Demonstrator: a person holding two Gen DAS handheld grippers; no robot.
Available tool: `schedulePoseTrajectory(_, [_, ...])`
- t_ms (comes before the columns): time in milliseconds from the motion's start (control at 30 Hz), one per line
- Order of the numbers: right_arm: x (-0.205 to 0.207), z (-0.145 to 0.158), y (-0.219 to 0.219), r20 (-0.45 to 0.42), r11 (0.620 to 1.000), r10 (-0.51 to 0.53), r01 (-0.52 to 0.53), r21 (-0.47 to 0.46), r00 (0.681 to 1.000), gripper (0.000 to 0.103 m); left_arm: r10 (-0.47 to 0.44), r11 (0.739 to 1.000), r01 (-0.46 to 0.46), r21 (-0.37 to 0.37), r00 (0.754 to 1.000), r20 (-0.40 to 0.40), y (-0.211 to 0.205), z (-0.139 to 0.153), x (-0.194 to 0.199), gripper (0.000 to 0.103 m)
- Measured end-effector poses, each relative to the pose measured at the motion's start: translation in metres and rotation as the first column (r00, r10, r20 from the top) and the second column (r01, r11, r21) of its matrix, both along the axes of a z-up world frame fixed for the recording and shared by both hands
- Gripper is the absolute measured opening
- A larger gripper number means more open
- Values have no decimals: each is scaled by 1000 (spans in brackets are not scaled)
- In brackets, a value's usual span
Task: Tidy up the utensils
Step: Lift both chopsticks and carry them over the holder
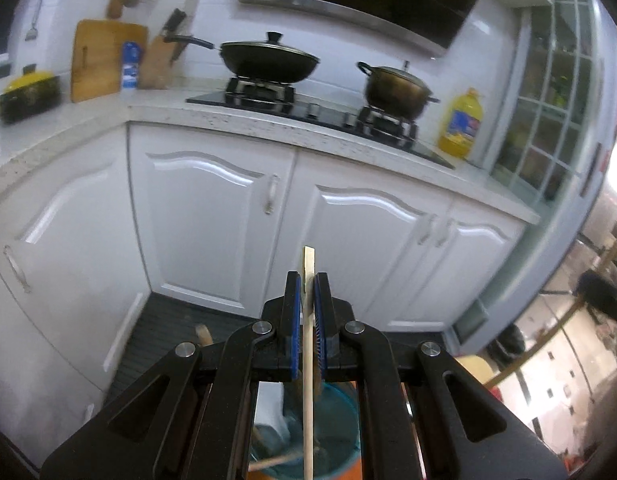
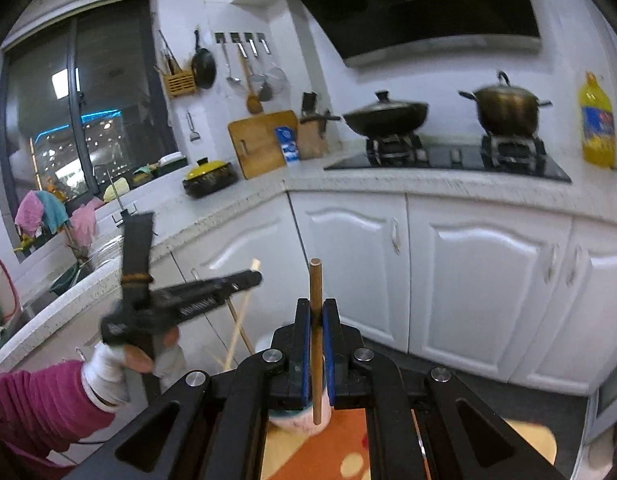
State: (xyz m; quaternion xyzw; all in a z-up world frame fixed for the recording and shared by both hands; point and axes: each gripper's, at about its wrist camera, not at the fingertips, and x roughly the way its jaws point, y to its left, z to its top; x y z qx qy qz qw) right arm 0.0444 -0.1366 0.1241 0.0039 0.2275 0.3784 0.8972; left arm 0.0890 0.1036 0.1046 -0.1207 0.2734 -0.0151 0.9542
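My left gripper (image 1: 307,280) is shut on a pale wooden utensil handle (image 1: 308,360) that stands upright; its lower end hangs over a teal container (image 1: 340,432) holding other wooden utensils. My right gripper (image 2: 316,304) is shut on a brown wooden stick (image 2: 315,280), held upright above a white cup (image 2: 304,420) on an orange mat (image 2: 328,452). The left gripper also shows in the right wrist view (image 2: 256,276), held by a gloved hand, with its pale handle (image 2: 240,320) slanting down.
White cabinets (image 1: 212,216) and a speckled countertop (image 1: 268,128) stand ahead. On it are a black wok (image 1: 268,60), a bronze pot (image 1: 396,88), a yellow oil bottle (image 1: 460,124), a cutting board (image 1: 104,56) and a knife block (image 1: 160,60). A sink (image 2: 68,276) lies left.
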Motion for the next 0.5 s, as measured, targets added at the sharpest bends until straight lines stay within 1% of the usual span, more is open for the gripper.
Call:
schedulePoseTrajectory(100, [12,6,21,21,1000,11,-11,-13,1000,5,26,1000,-26,-3,1000,-4,7,-5,13,5])
schedulePoseTrajectory(233, [30,-5,43,19,999,24,-23,-37,1000,5,58,998,-58,-2,998,13,12,-11,25,5])
schedulePoseTrajectory(333, [42,-20,60,11,997,24,-23,-74,1000,5,76,997,-76,0,997,30,14,-12,30,5])
schedulePoseTrajectory(400, [51,-35,69,-16,995,26,-28,-93,1000,5,85,996,-86,8,995,44,13,-13,34,5])
schedulePoseTrajectory(500, [60,-53,75,-47,993,30,-35,-113,998,5,100,994,-103,43,993,62,10,-16,39,5])
